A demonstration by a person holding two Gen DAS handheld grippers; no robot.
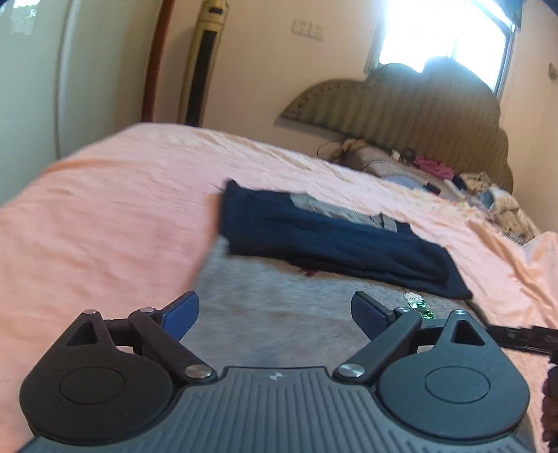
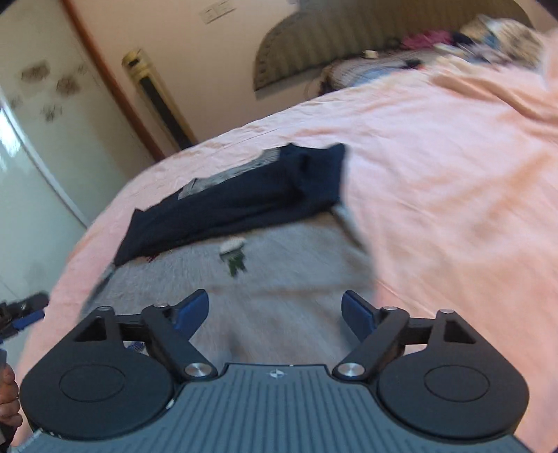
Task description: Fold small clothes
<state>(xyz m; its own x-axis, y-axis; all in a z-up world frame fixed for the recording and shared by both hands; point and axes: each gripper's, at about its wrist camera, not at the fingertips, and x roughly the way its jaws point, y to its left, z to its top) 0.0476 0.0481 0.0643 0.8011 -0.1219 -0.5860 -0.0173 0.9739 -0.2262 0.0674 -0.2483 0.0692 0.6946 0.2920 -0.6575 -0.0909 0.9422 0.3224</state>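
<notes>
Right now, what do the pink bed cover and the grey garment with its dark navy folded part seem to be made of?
The pink bed cover looks like thin woven cotton, matte, finely crinkled. The grey garment seems a soft heathered knit, though blurred. Its dark navy folded part looks like matte jersey, draping in soft folds.

Daylight is pouring through the window (image 1: 443, 31), blowing it out white. Motion blur is smearing the bed (image 1: 104, 216) and grey garment (image 2: 279, 278). Fisheye is bending the edges.
</notes>
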